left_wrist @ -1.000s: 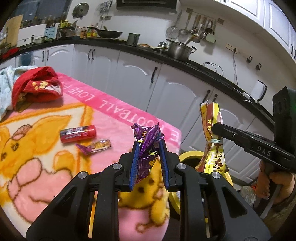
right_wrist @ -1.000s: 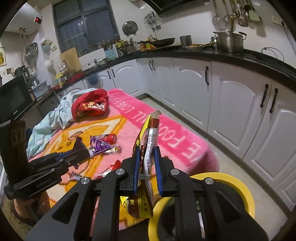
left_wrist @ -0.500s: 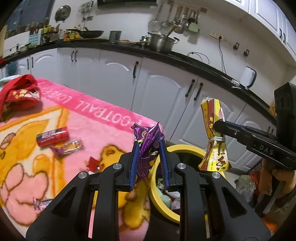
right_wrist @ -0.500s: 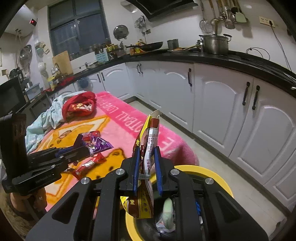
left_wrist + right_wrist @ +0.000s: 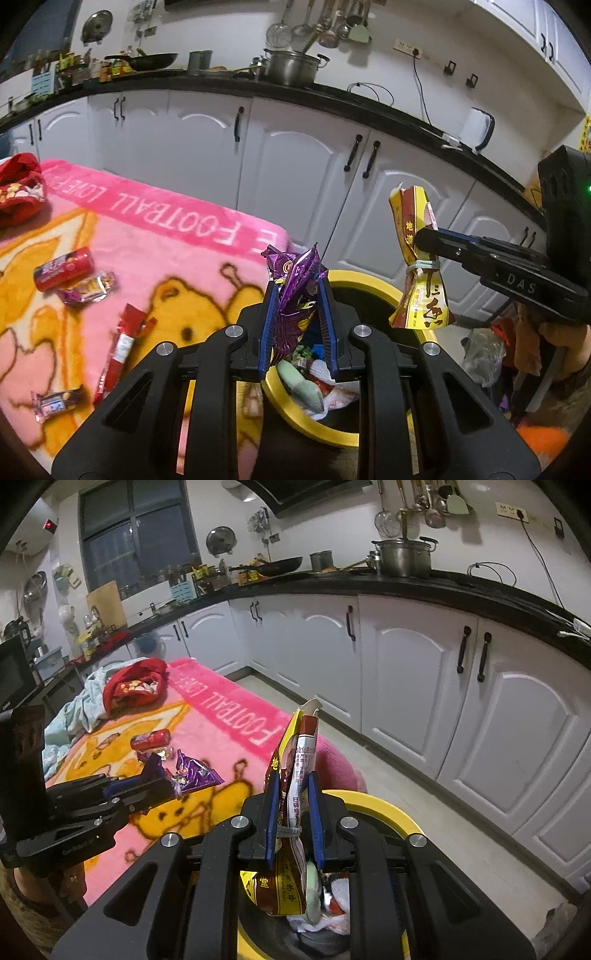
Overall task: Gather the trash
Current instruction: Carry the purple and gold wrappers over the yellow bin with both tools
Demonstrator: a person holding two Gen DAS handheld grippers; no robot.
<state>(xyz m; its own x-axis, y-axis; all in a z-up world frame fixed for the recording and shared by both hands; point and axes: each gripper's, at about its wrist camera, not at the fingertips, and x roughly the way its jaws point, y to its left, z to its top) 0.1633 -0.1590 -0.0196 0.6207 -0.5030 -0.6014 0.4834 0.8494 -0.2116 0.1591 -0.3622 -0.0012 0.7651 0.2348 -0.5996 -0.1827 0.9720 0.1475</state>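
Note:
My left gripper (image 5: 296, 325) is shut on a crumpled purple wrapper (image 5: 295, 284) and holds it over the near rim of a yellow-rimmed trash bin (image 5: 364, 280). My right gripper (image 5: 293, 812) is shut on a yellow and red snack bag (image 5: 291, 775) tied with a rubber band, held above the same bin (image 5: 384, 806). The bin holds crumpled trash (image 5: 310, 384). In the left wrist view the right gripper (image 5: 424, 240) holds the bag (image 5: 421, 302) over the bin's far side. In the right wrist view the left gripper (image 5: 162, 779) holds the purple wrapper (image 5: 195, 773).
A pink cartoon blanket (image 5: 155, 236) covers the table left of the bin. On it lie a red can-shaped packet (image 5: 62, 269), several small wrappers (image 5: 88, 288), a red stick packet (image 5: 122, 339) and a red pouch (image 5: 18, 188). White cabinets (image 5: 295, 170) stand behind.
Both grippers have moved right off the blanket toward the bin with their wrappers still held. The bin and its trash have come into full view beneath them.

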